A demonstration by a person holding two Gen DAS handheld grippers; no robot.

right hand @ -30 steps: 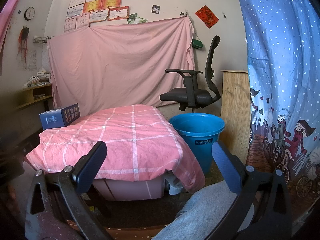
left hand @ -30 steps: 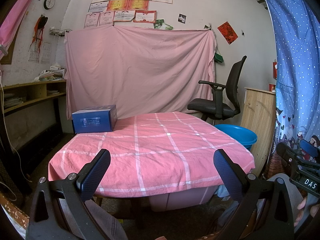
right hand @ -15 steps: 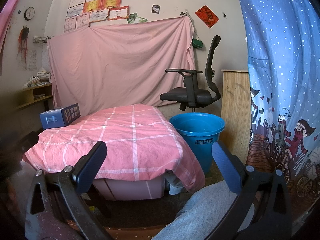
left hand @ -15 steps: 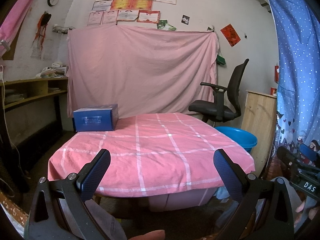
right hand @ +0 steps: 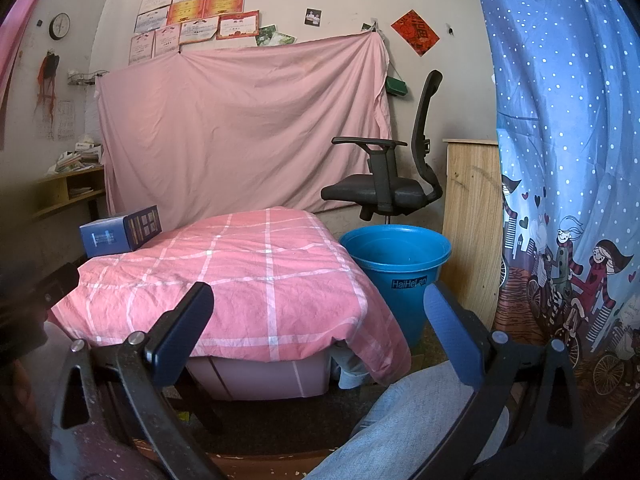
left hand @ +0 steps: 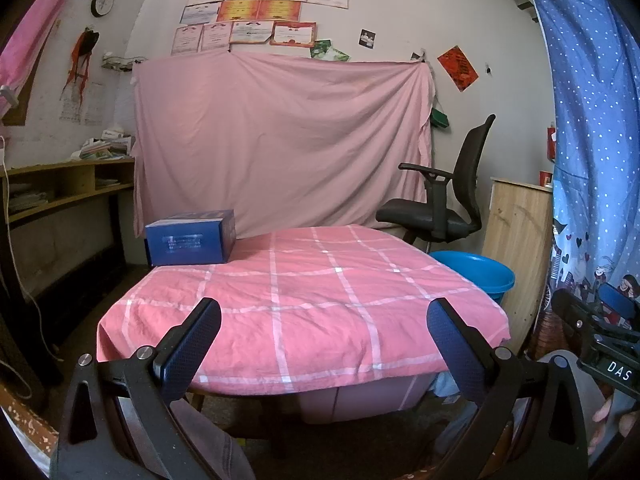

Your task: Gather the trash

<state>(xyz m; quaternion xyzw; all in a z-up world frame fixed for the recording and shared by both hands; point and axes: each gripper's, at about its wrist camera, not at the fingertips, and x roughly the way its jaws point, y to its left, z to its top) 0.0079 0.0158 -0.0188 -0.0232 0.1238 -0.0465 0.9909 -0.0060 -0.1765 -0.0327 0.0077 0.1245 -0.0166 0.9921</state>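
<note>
1. We hold both tongs low in front of the table covered with a pink checked cloth (left hand: pixel 320 292). The left tongs (left hand: pixel 322 334) stand wide apart with nothing between the 2 fingers, and the right tongs (right hand: pixel 318 320) are also spread wide and empty.
2. The only loose thing we can see on the table is a dark blue rectangular cardboard box (left hand: pixel 190 243). We judge it is the trash to collect, but we cannot be sure, because no other litter shows on the cloth.
3. The box lies at the far left corner of the table, near the hanging pink sheet (left hand: pixel 280 148). It is well apart from both tongs, beyond and to the left of the left tongs, and still further left for the right tongs.
4. We expect the box to be light and rather stiff, with smooth printed sides that may slip. If it is empty, a hard squeeze may crush the walls.
5. We think the best hold is across the 2 long sides, near the middle, with the left tongs, because it is the nearer one.
6. The round blue plastic bucket (right hand: pixel 396 256) stands on the floor just beside the right edge of the table, in front of the black office chair (right hand: pixel 388 184). It is probably the place for the trash.
</note>
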